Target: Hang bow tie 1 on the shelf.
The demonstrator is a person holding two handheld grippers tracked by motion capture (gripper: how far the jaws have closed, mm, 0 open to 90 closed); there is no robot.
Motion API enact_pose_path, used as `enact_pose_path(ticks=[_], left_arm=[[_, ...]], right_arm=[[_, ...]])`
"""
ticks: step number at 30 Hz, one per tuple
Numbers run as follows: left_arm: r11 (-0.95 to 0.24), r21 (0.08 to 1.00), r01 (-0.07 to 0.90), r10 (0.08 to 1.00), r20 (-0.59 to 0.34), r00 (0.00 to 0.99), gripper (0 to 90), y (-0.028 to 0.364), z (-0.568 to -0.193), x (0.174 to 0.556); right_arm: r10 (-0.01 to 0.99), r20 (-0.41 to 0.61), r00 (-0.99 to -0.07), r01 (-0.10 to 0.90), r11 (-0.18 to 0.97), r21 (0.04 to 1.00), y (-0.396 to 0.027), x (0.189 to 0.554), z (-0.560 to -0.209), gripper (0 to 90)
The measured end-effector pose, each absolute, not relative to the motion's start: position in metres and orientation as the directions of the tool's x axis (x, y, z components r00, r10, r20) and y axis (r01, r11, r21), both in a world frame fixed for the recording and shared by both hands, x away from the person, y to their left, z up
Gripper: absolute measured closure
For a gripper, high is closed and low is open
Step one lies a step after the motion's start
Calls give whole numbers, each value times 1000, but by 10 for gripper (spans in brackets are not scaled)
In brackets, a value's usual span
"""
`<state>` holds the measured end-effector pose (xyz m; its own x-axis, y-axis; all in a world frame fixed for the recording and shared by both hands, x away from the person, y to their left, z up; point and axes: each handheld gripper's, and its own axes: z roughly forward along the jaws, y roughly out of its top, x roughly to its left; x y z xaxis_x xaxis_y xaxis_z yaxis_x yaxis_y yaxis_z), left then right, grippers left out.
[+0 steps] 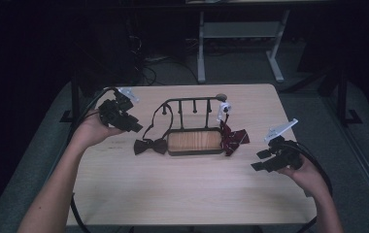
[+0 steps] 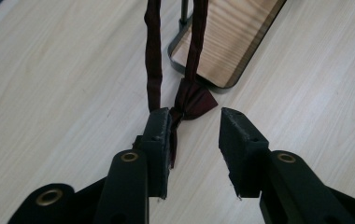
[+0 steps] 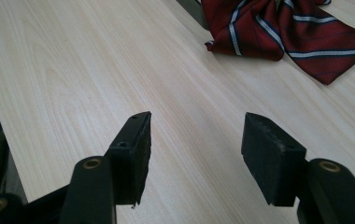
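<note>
the dark bow tie [image 1: 150, 145] lies flat on the table [image 1: 187, 194], just off the left end of the rack's wooden base [image 1: 194, 141]. its strap [image 1: 159, 114] runs up in a loop to the left end of the black metal rack [image 1: 192, 101].

left gripper [image 2: 195, 119]: held above the table to the left of the rack, jaws pointing toward the bow tie. the jaws stand partly open with a clear gap between them. in the left gripper view one edge of the bow tie lies against the inner face of the left-hand finger [image 2: 159, 135]; the knot sits just ahead of the gap, nearer that finger. the other finger [image 2: 238, 137] stands apart from the fabric. nothing is clamped.

right gripper [image 3: 195, 137]: held low over the table near its right edge, jaws wide apart, bare wood between them. the red striped bow tie [image 3: 287, 30] lies ahead of its fingers, well apart from them, beside the right end of the base.
</note>
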<state>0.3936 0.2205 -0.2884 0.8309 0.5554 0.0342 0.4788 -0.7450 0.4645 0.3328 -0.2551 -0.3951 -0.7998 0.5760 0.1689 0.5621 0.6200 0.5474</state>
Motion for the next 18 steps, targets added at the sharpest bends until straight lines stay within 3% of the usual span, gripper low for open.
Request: enact_pose_path(ticks=[18], left_arm=[[-754, 467, 462, 539, 38, 841, 524, 222, -297, 376]], right_arm=[[579, 172, -797, 566, 617, 546, -257, 332, -395, 425]])
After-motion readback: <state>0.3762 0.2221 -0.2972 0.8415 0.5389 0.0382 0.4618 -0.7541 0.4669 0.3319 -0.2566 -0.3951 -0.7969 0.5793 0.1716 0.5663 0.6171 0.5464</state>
